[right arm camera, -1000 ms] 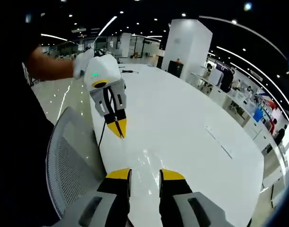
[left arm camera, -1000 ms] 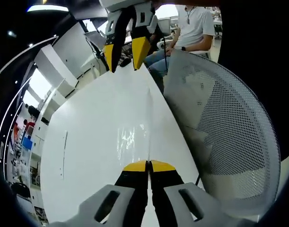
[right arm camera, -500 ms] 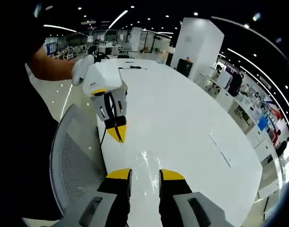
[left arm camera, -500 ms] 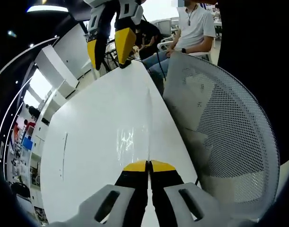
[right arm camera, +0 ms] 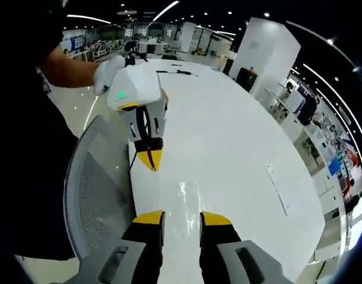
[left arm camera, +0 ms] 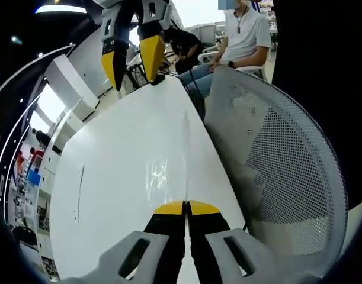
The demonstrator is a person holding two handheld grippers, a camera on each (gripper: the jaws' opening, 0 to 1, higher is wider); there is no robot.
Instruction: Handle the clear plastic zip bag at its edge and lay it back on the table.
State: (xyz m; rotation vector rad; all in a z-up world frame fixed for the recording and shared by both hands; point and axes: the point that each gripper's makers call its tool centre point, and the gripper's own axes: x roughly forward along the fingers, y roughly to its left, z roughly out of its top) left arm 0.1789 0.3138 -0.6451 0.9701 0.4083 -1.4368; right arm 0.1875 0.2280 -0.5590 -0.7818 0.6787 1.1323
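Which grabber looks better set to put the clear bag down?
Left, probably: the left gripper is shut, seemingly on the edge of the clear zip bag, low over the white table. The right gripper hangs open, away from it.

A long white table (right arm camera: 240,154) and grey mesh chair (left arm camera: 281,148) under ceiling spotlights.

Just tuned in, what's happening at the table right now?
A person holds a gripper in each hand over a white table. The left gripper is shut at the near edge of a clear plastic zip bag lying flat on the table; whether it pinches the bag is unclear. The right gripper is open and holds nothing, raised above the table. A mesh chair stands alongside.
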